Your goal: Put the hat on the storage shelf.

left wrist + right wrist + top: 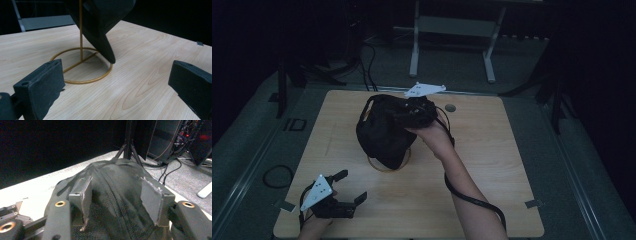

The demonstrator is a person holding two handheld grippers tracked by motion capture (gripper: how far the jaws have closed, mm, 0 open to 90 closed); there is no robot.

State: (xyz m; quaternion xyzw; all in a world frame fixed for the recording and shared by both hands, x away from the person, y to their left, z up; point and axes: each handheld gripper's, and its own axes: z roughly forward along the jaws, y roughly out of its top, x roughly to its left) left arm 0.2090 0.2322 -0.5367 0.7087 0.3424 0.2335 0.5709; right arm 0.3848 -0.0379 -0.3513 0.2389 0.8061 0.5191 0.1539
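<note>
A black cap (382,131) hangs over a thin gold wire stand (81,65) with a ring base, near the middle of the wooden tabletop (492,150). The right tool (414,112) grips the cap's upper part, its jaws pressed against the mesh fabric on both sides, half closed around it. The left tool (349,187) rests well apart, near the tabletop's front left corner, jaws spread wide and holding nothing, pointing toward the stand's ring.

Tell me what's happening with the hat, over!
Right gripper closed around the black cap, over the gold stand. Left gripper open, empty, low near the table edge. Nothing in the way.
</note>
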